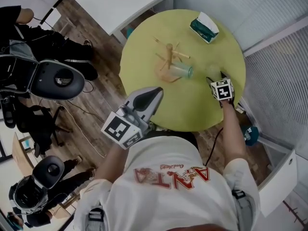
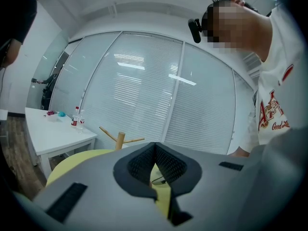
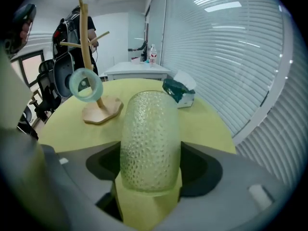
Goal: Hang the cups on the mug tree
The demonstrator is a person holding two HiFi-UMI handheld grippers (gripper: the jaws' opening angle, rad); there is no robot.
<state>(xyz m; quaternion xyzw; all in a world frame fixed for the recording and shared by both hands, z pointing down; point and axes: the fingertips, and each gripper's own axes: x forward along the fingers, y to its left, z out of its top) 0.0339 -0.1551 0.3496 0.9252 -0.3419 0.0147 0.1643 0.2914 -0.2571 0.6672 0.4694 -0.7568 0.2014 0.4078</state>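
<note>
The round yellow desk point(image 1: 192, 109) carries the mug tree point(image 3: 101, 110), with one clear cup point(image 3: 85, 84) already on a peg. The left gripper point(image 2: 155, 166) is pinched closed on nothing at the desk's near edge. The right gripper point(image 3: 150, 160) clasps a dimpled cup point(image 3: 149, 129), whose long axis runs along the jaws. The tree stands ahead and to its left, nearer this hand.

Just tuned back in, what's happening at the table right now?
A person works two handheld grippers at the round yellow table. The right gripper is shut on a dimpled glass cup, right of the wooden mug tree, where one green-tinted cup already hangs. The left gripper is shut and empty, near the table's edge.
</note>
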